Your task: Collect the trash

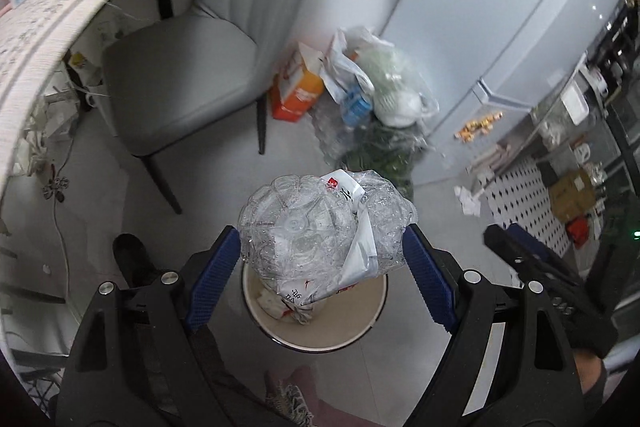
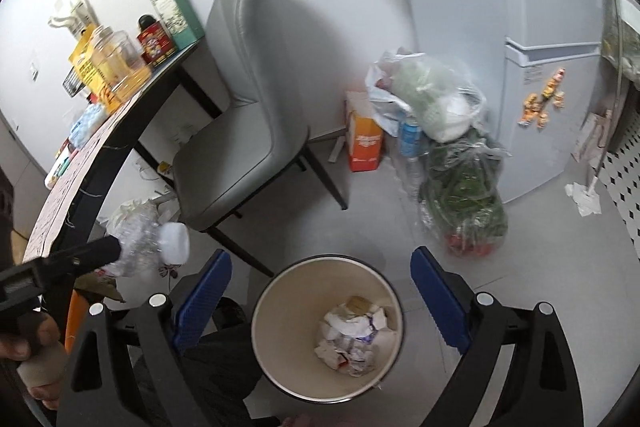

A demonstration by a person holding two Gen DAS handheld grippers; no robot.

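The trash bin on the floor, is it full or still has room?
It has room. The bin holds only some crumpled paper at the bottom; its inner wall is bare above.

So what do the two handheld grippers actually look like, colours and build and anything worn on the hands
Both are alike. The left gripper and right gripper each have a black, angular plastic frame with triangular cut-outs and round silver bolt heads at the pivots. The jaws carry long blue pads with a fine ribbed texture. The right hand wears a black glove. No cables or markings show.
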